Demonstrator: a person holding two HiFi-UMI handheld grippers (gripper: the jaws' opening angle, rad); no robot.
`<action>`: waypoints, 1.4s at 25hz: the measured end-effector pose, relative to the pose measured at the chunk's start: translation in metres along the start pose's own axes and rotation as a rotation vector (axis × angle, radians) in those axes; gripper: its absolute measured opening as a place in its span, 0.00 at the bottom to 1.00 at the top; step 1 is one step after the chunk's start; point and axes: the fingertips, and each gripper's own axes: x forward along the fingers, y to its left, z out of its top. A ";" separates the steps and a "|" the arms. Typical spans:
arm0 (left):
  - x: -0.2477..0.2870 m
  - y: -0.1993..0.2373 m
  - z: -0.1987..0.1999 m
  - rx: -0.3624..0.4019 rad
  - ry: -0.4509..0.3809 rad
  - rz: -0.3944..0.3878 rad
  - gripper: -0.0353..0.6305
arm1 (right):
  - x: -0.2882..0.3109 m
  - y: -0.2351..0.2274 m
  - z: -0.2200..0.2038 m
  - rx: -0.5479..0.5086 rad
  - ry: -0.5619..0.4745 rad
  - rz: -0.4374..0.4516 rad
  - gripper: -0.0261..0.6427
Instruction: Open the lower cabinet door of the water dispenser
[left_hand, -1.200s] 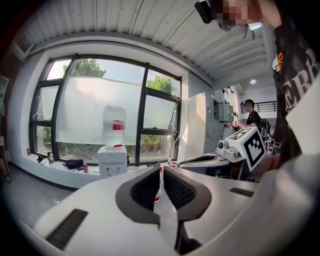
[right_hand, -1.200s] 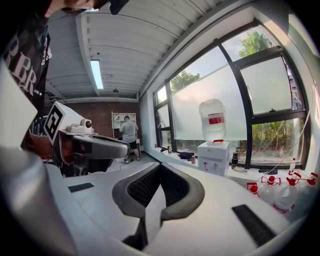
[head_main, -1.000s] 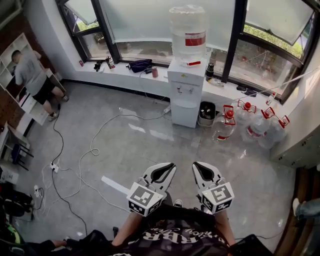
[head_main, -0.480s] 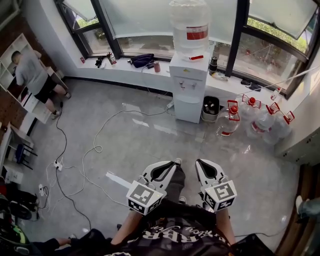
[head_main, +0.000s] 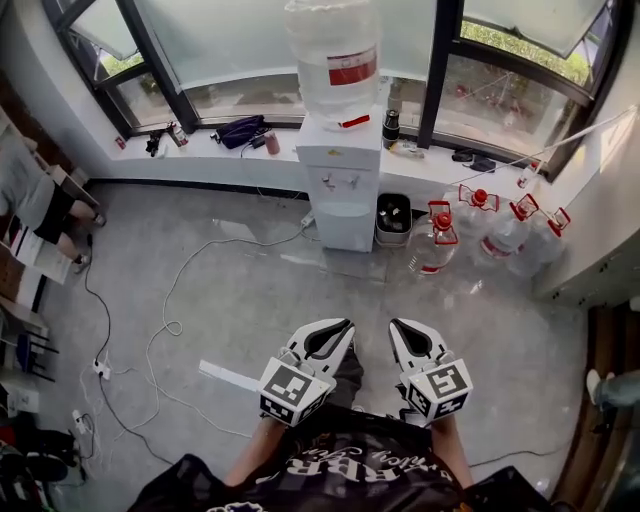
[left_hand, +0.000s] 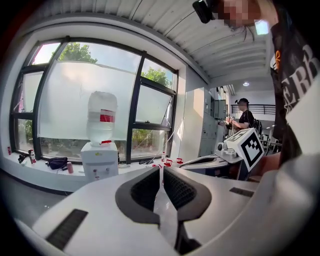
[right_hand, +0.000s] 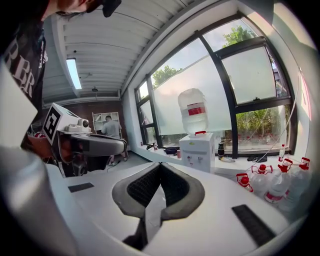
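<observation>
The dispenser (head_main: 343, 190) is a white tower at my 12 o'clock, backed against the sill (head_main: 210, 160) and well apart from both claws. A clear bottle (head_main: 333, 55) with a red label sits upturned on top. Two taps hang above a recess, and below it the lower door (head_main: 345, 230) lies flush and closed. My left claw (head_main: 336, 330) and right claw (head_main: 401, 330) are each pressed together on nothing. Since a second ago the dispenser has come nearer and drifted slightly toward 11 o'clock in the head view.
</observation>
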 end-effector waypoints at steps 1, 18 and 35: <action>0.010 0.010 0.004 0.003 0.003 -0.008 0.09 | 0.011 -0.008 0.005 0.004 0.004 -0.005 0.06; 0.131 0.172 0.055 -0.043 -0.028 -0.121 0.09 | 0.153 -0.112 0.073 0.012 0.054 -0.123 0.06; 0.210 0.206 0.050 -0.106 0.031 -0.076 0.09 | 0.217 -0.208 0.073 -0.002 0.139 -0.072 0.06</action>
